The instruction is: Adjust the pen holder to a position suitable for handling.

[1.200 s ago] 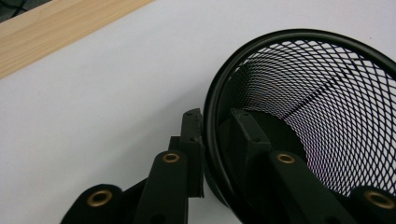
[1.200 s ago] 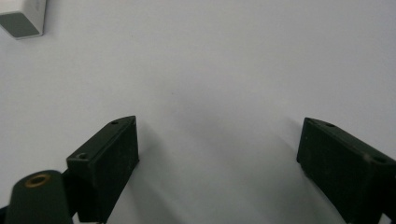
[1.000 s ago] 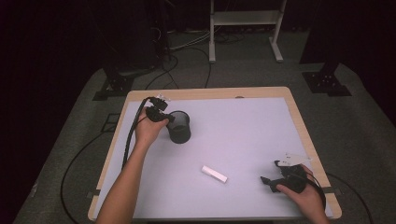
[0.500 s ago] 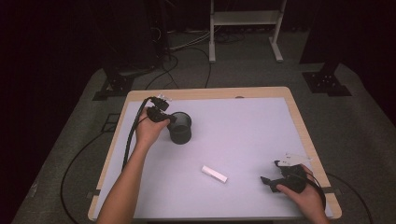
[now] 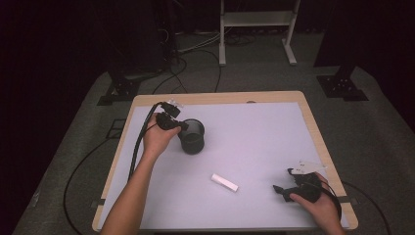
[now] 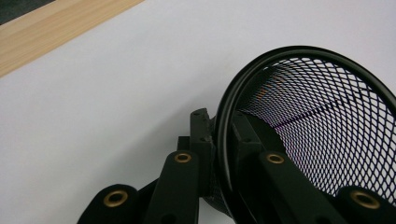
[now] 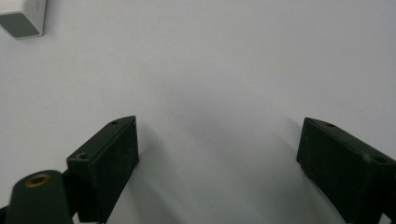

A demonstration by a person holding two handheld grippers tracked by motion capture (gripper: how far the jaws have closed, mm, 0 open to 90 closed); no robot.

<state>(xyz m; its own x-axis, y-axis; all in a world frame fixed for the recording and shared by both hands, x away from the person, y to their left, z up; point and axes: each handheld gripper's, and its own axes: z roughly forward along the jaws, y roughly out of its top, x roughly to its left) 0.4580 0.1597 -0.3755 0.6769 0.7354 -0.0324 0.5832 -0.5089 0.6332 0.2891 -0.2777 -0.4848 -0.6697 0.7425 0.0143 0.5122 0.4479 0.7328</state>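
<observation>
1. The black mesh cup stands on the white table top, just off the tips of the left gripper, on the side toward the table's middle.
2. In the left gripper view, the cup's rim passes between the two black jaws, one jaw outside the mesh wall and one inside; the left gripper is clamped on that rim.
3. The left hand holds this gripper from the side of the table's left edge, its cable trailing back along the forearm.
4. The white block lies flat on the table top, well apart from the cup, between the two grippers and nearer the right one.
5. The right gripper rests low over the table near the right corner on the person's side, its jaws standing wide apart with bare table between them.
6. In the right gripper view, the white block sits ahead and off to the left of the jaws, untouched.
</observation>
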